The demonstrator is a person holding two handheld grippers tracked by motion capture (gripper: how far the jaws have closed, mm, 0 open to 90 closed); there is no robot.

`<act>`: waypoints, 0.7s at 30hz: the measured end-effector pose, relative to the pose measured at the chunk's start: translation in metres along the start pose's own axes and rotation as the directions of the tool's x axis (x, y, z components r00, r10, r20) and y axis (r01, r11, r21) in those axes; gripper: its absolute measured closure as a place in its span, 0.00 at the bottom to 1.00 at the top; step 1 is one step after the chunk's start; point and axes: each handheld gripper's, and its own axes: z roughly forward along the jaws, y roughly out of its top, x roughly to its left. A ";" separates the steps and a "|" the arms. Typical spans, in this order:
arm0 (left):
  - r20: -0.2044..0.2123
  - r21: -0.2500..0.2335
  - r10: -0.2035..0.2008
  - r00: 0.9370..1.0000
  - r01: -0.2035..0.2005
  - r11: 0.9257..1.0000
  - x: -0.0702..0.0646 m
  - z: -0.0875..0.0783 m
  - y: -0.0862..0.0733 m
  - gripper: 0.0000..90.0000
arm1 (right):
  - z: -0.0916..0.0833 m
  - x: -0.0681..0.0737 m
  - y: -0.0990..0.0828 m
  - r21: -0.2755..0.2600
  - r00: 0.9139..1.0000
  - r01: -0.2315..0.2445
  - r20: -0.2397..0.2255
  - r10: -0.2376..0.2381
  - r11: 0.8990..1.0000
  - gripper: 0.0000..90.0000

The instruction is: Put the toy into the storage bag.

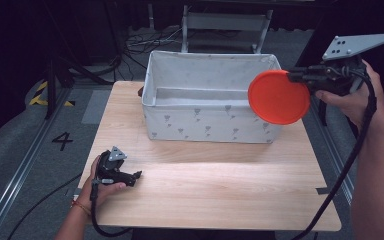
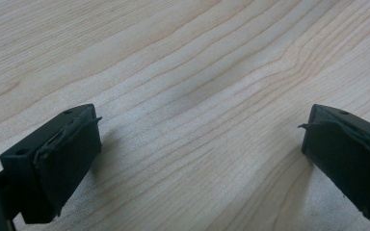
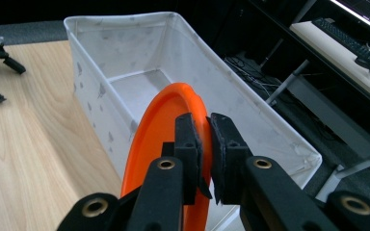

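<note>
Pale wooden table, 1 white fabric bin at its far edge, left gripper resting near front-left corner.

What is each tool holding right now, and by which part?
The right tool is clamped on the rim of the round orange plastic plate. The left tool holds nothing, jaws open over the wooden table.

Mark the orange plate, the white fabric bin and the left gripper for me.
orange plate (image 1: 278, 98), high view, middle of its face.
white fabric bin (image 1: 210, 125), high view, front wall.
left gripper (image 1: 138, 175), high view, between its open jaw tips.
</note>
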 end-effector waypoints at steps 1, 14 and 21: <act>0.000 0.000 -0.001 1.000 0.001 1.000 0.000 0.000 0.000 0.01 | 0.001 -0.002 0.002 -0.003 1.000 -0.001 0.002 0.001 1.000 0.92; -0.007 0.000 -0.006 1.000 0.006 1.000 -0.001 0.000 0.000 0.01 | 0.026 -0.037 0.001 -0.015 0.997 -0.039 0.061 0.039 0.999 0.92; -0.007 0.001 -0.010 1.000 0.010 1.000 -0.001 0.000 0.000 0.01 | 0.047 -0.054 -0.005 0.014 0.995 -0.052 0.086 0.051 0.999 0.92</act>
